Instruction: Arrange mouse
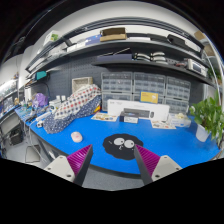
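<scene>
Hand-held gripper (111,166) held above the near edge of the bench (160,143), fingers spread wide with nothing between them; purple pads (80,160) face inward. Bench top carries a blue cover. Mouse (77,136), pale in colour, rests on the blue surface at about 10 o'clock from the fingers, well apart from them. A round black mat (121,145) bearing a few small white items lies just ahead of the fingers at 12 o'clock; mouse sits to its left, not touching it. A green plant (208,116) stands at 2 o'clock at the bench end. Shelves (120,45) with boxes run beyond the bench.
</scene>
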The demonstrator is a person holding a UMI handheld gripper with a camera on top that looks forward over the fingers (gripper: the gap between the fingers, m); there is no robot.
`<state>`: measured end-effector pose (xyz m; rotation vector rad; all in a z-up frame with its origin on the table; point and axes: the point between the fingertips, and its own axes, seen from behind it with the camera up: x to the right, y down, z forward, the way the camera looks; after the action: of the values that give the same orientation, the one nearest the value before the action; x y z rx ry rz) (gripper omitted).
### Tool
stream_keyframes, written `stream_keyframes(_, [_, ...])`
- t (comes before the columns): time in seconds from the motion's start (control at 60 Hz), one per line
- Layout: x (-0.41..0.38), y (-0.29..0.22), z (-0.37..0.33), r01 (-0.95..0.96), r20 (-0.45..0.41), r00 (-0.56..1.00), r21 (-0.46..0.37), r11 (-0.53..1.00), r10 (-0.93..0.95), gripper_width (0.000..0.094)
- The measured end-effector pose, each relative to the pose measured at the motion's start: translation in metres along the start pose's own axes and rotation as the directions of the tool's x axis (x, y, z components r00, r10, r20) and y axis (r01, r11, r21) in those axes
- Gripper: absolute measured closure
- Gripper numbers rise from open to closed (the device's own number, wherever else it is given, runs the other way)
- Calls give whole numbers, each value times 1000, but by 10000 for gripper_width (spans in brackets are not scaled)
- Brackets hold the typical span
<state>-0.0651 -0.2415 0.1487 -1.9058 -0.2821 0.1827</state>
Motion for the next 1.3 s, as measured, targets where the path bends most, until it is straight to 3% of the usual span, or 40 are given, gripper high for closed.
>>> stream_keyframes(0.333, [-64, 77, 42, -27, -10, 1000, -144, 989, 26, 123])
stream_keyframes(0.683, [-179, 84, 142, -35, 3, 999, -238, 971, 36, 114])
stream_keyframes(0.933, [-196, 92, 220, -47, -83, 996, -329, 943, 21, 112])
stream_keyframes(1.133, [-186, 74, 267, -107, -150, 987, -314, 943, 62, 145])
stream_keyframes(1.3, [-173, 63, 299, -132, -219, 974, -317, 939, 63, 237])
